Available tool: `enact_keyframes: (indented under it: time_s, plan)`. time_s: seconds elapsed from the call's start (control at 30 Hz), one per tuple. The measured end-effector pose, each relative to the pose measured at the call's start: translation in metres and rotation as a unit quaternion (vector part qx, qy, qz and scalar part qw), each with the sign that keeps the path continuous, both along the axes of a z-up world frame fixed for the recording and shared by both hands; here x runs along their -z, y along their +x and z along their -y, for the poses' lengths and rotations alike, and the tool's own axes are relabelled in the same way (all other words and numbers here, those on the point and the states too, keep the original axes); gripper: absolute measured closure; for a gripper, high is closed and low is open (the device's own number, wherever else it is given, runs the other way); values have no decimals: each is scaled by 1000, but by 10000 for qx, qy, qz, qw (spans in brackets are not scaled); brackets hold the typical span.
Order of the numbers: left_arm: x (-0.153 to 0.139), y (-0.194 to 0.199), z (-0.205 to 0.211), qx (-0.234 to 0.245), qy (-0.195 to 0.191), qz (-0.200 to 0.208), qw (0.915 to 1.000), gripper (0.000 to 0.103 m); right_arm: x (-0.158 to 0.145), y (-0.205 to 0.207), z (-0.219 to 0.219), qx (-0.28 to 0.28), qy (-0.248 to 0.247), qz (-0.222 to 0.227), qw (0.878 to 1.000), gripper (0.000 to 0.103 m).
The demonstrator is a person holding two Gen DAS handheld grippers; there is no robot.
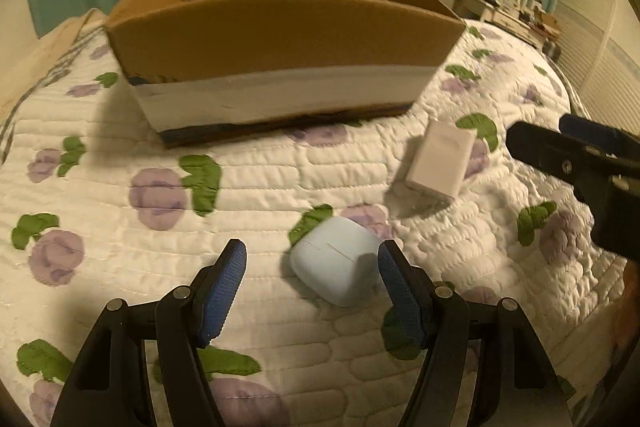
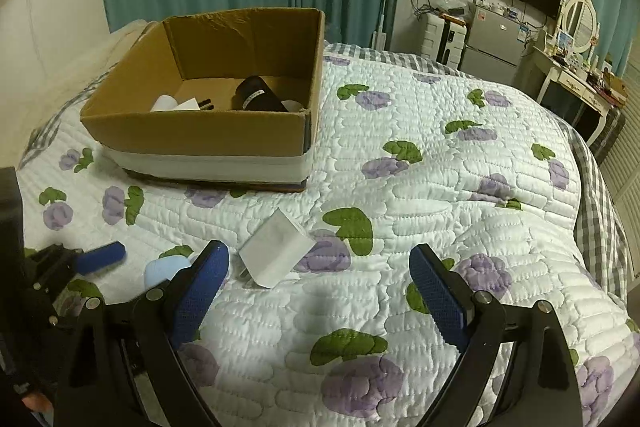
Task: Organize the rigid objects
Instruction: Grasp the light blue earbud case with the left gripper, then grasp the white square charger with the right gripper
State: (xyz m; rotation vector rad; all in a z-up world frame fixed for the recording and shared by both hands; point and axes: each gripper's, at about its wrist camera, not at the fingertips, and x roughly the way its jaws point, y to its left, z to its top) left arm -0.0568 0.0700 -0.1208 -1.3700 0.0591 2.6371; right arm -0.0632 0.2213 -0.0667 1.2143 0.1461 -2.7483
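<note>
Both tools gape wide and empty: left tool (image 1: 312,259) above the blue case (image 1: 336,261), right tool (image 2: 320,263) near the white charger (image 2: 276,247).

My two wrist cameras look down from close over the bed (image 1: 120,219), both facing the far cardboard box (image 1: 280,39).

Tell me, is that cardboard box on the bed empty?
No. The right wrist view shows the open cardboard box already holding a black cylinder and some white items.
</note>
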Motion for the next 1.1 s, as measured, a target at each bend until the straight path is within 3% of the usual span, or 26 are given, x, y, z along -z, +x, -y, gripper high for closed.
enact_keyframes:
  time_s: [0.3,0.37,0.43,0.53,0.7,0.83,1.1]
  plan:
    - [13,-3,-11,225,-264,82,9994,32,1,-2,-3,99,-69,27,9999,11]
    - [14,-2,-11,281,-270,68,9992,34,1,-2,-2,110,-65,31,9999,11]
    - [13,0,-11,363,-236,49,9991,45,1,-2,-2,108,-57,27,9999,11]
    - [9,3,-8,349,-218,-24,9992,45,2,-2,-2,108,-67,21,9999,11]
    - [-16,11,7,61,-112,-398,9991,45,3,-2,-1,85,-68,-1,9999,11]
    - [-31,6,23,-338,-417,-712,9960,45,5,-4,7,-42,2,22,10000,11]
    - [-33,-9,54,-842,-362,-683,9934,45,23,-22,35,-368,122,262,9989,11]
